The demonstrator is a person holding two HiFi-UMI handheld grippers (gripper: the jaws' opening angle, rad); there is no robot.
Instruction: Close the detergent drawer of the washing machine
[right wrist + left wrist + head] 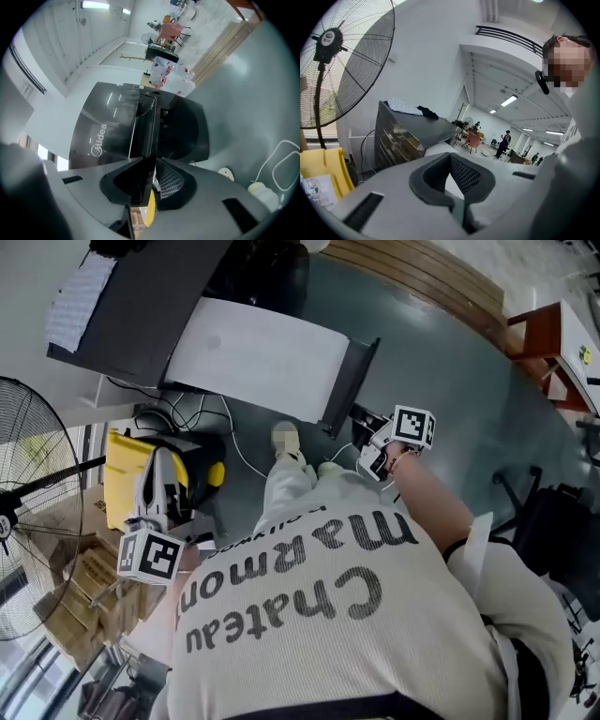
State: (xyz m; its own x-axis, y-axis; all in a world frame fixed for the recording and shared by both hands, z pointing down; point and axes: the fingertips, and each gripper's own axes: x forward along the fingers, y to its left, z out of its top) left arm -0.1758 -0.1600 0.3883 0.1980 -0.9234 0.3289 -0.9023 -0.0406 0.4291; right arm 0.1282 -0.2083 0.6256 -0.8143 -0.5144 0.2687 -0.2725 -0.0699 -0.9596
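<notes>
Right tongs [152, 182]: clamped on the dark front edge of the detergent drawer [143, 136], which juts out straight ahead between them.
Left tongs [451, 185]: slightly apart, empty, off to the side.
Washing machine [101, 136]: heavy, should stay put beyond the right tongs.
Drawer handling: probably light, stiff, smooth plastic; hold the front edge, push squarely inward.

Cream short-sleeved cotton T-shirt [375, 634], dark block lettering "Chateau" across the back. Pale cream trousers [281, 493] and a pale shoe [286, 437]. Thin black band [457, 547] round the right forearm. Left gripper [452, 176]: smooth grey plastic jaws, black mesh-textured pads, dark slots in the shells. Right gripper [152, 180]: same grey shells and black ribbed pads, a yellow strip low down. White marker cubes with black squares, left [150, 556] and right [413, 427].
</notes>
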